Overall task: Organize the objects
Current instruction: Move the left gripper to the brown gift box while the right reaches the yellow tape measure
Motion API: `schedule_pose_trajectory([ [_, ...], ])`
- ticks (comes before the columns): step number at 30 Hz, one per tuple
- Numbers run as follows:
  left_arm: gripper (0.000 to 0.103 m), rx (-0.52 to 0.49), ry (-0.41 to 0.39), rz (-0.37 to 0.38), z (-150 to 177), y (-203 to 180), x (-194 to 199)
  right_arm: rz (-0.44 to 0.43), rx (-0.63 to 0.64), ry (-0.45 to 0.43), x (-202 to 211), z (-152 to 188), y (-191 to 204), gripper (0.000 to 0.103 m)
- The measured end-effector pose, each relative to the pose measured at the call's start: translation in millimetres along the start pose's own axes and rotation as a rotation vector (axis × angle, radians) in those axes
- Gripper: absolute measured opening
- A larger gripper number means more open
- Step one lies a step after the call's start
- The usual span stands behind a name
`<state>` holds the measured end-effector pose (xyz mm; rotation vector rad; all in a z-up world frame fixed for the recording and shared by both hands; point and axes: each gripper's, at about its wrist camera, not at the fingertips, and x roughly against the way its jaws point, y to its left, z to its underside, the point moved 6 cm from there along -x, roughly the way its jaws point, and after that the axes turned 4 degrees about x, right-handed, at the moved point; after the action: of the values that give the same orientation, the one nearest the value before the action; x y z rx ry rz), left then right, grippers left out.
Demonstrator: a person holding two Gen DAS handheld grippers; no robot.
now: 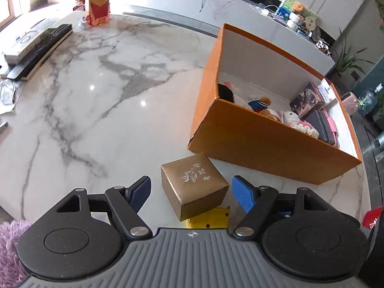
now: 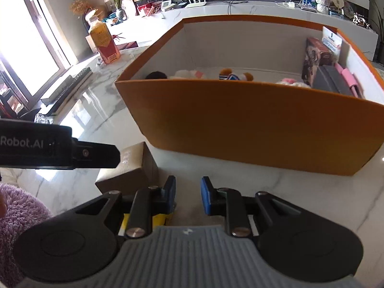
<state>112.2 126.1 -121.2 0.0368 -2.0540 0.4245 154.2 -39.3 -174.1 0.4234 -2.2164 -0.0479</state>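
A small bronze gift box (image 1: 194, 184) with gold lettering stands on the marble table, just in front of the big orange box (image 1: 268, 148). My left gripper (image 1: 192, 193) is open, its blue pads on either side of the bronze box without touching it. The orange box holds plush toys (image 1: 261, 106), a dark printed box (image 1: 308, 98) and dark and pink cases (image 1: 322, 124). In the right wrist view my right gripper (image 2: 188, 198) is open and empty, low over the table before the orange box (image 2: 252, 129). The bronze box (image 2: 130, 168) lies to its left, under the left gripper's body (image 2: 57, 146).
An orange drink carton (image 1: 98, 1) stands at the far edge of the marble table (image 1: 108, 84). A keyboard (image 1: 40, 50) and a white device lie at the far left. A yellow part (image 1: 208, 218) shows under the bronze box. A purple fuzzy sleeve (image 1: 9, 247) is at the lower left.
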Motion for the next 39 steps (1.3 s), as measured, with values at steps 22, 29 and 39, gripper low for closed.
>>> schedule_pose_trajectory([
  [22, 0.088, 0.082, 0.130, 0.035, 7.8, -9.3, -26.2, -0.134, 0.050, 0.031, -12.7, 17.4, 28.1, 0.025],
  [29, 0.088, 0.084, 0.137, 0.019, 4.8, -5.7, -29.0, -0.180, 0.070, 0.035, -14.7, 21.6, 35.4, 0.025],
  [39, 0.088, 0.078, 0.139, -0.006, 1.8, -12.6, -32.7, -0.173, 0.035, 0.036, -8.4, 27.7, 18.8, 0.025],
])
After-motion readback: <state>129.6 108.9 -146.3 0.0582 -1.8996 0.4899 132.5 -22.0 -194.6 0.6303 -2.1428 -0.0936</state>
